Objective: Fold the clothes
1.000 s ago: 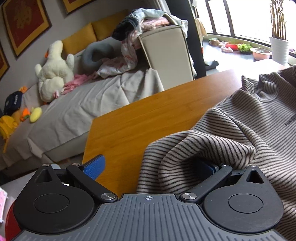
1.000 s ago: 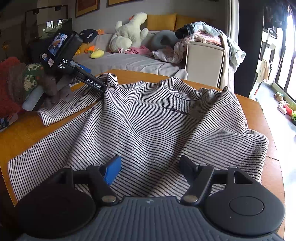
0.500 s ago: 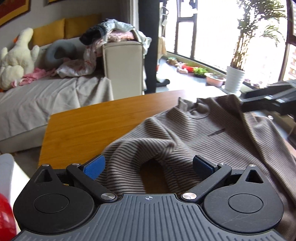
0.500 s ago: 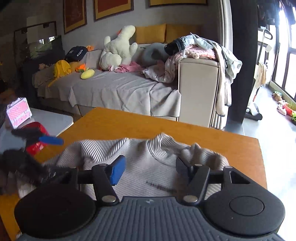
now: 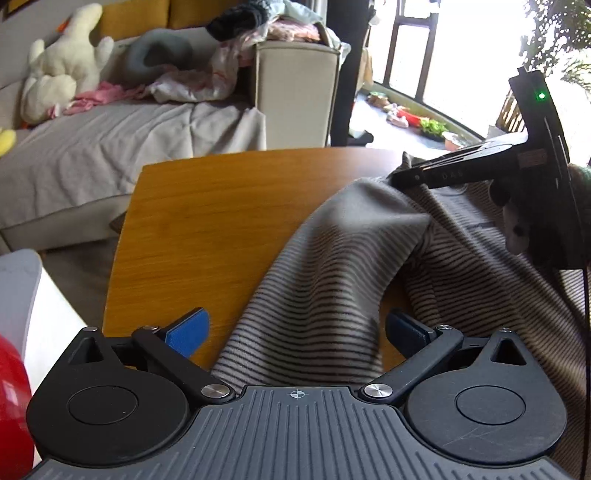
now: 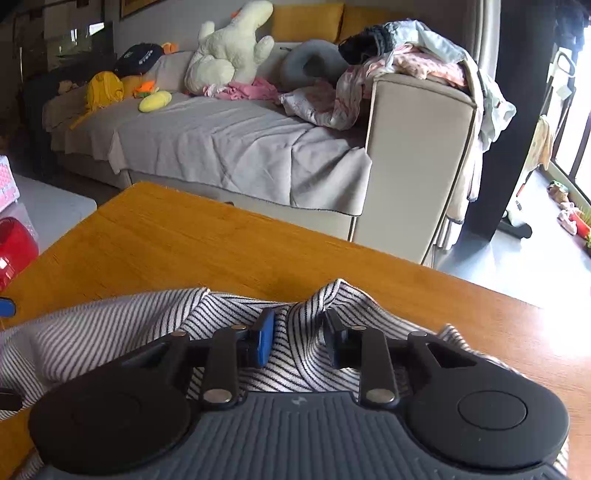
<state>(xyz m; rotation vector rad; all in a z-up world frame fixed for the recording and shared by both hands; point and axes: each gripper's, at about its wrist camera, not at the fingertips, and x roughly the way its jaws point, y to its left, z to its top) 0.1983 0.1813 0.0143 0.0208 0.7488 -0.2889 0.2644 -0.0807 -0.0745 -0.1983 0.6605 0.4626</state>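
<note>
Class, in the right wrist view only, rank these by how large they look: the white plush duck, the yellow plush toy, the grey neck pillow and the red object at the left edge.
1. white plush duck
2. grey neck pillow
3. red object, cut off by the frame and nearer the camera, so its rank is unsure
4. yellow plush toy

Bright window glare, fisheye-bent edges, sharp

A wooden table fills the foreground. Behind it stands a sofa under a grey cover, with a white plush duck, a grey neck pillow, a yellow soft toy and mustard cushions. Loose clothes are heaped on its beige armrest. At left sits a red object, perhaps a case. Potted greenery lies by the window.
</note>
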